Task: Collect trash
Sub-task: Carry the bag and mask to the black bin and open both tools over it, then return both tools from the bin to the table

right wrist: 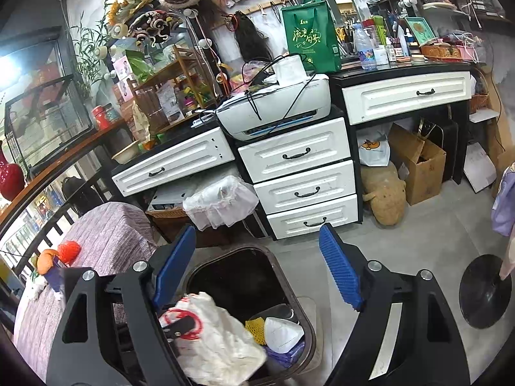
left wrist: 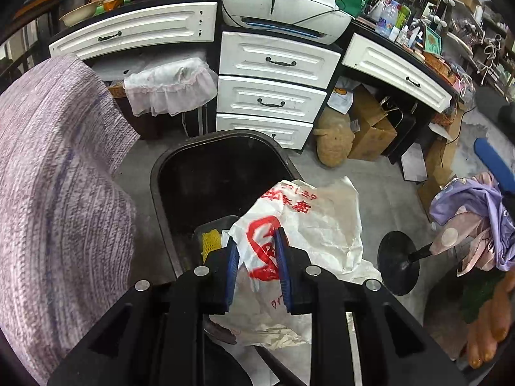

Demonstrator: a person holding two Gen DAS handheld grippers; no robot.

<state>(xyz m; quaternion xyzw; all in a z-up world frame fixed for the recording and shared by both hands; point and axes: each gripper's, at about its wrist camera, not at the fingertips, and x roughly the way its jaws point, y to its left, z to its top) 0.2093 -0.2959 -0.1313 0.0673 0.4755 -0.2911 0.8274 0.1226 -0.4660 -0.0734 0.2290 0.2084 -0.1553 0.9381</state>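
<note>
One dark trash bin (right wrist: 291, 292) on the floor just in front of the 3-drawer white cabinet (right wrist: 302, 183). One crumpled white plastic bag w/ red print (left wrist: 299, 225), pinched between the blue pads of the left gripper (left wrist: 257, 270), jaws pressed onto it; bag hangs over the bin's rim, partly inside. Right gripper (right wrist: 257, 273) hovers above the bin, jaws spread wide, nothing in them. Inside the bin: 1 yellow foam net (right wrist: 256, 329), 1 white mask (right wrist: 283, 333), some purple stuff, hard to tell what. Purple-covered seat (right wrist: 106, 234) beside the bin; black round stand base (right wrist: 482, 289) on its other side.
</note>
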